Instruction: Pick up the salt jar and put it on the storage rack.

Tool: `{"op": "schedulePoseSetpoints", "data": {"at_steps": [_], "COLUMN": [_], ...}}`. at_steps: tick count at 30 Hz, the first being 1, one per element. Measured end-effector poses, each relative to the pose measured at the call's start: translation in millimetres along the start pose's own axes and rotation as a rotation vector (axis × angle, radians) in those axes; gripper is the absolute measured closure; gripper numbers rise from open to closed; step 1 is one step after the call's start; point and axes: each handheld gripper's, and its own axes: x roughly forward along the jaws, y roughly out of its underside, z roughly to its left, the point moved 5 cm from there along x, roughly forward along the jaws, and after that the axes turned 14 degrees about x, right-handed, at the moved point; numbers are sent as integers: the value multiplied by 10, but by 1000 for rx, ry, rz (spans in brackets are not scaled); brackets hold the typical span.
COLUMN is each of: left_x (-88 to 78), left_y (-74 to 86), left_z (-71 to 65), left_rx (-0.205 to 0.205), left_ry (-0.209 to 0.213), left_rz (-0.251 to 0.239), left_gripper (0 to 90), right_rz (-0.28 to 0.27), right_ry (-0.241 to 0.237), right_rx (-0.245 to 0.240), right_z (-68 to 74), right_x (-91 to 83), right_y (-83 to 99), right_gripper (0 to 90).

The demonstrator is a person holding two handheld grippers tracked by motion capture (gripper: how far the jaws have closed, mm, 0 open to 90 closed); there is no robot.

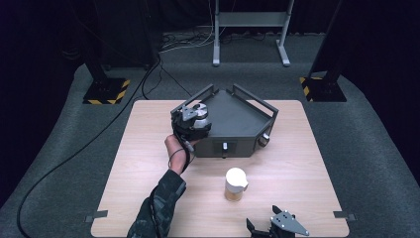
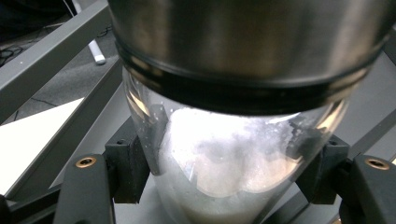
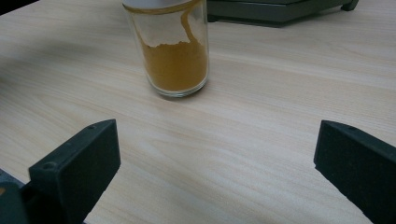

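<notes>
My left gripper (image 1: pixel 192 122) is over the left corner of a dark grey tray (image 1: pixel 242 119) at the back of the wooden table (image 1: pixel 148 148). In the left gripper view it (image 2: pixel 224 172) is shut on a glass jar of white powder (image 2: pixel 219 158). Both pads press the glass below the jar's metal lid (image 2: pixel 247 37). A second jar with orange powder (image 1: pixel 236 186) and a white lid stands upright in front of the tray. My right gripper (image 1: pixel 262 219) rests near the table's front edge, open (image 3: pixel 217 158), pointing at the orange jar (image 3: pixel 173 51) with nothing between its fingers.
The tray has raised rails (image 1: pixel 255 101) along its back sides and knobs on its front face (image 1: pixel 225 146). Behind the table stand a metal frame (image 1: pixel 250 29) and post bases with yellow-black stripes (image 1: pixel 106 91). Cables (image 1: pixel 59 163) lie on the grey floor.
</notes>
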Motion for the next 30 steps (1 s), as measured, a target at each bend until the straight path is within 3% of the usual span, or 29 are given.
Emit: {"op": "schedulePoseSetpoints", "data": {"at_steps": [18,22,25,30], "left_x": [0,-22,-60,-188], "left_y": [49,34,19,24], "left_z": [2,-26,-25,-59], "left_rx": [-12,-40,-55,-23], "left_ry": [1,-41,-45,-42], "left_rz": [-25,-19,-10,-7], "left_gripper": [306,203,122,23], "right_rz": [-6,-3,-6,-9], "right_ry": [-6,-5,-5,-5], "right_rx": [-3,1,-2,0], "right_z": [6,6,8,13], "right_x": [0,1,-3,-13], "right_y": [-3,-6,-5,-7], "right_gripper": [0,0,0,0]}}
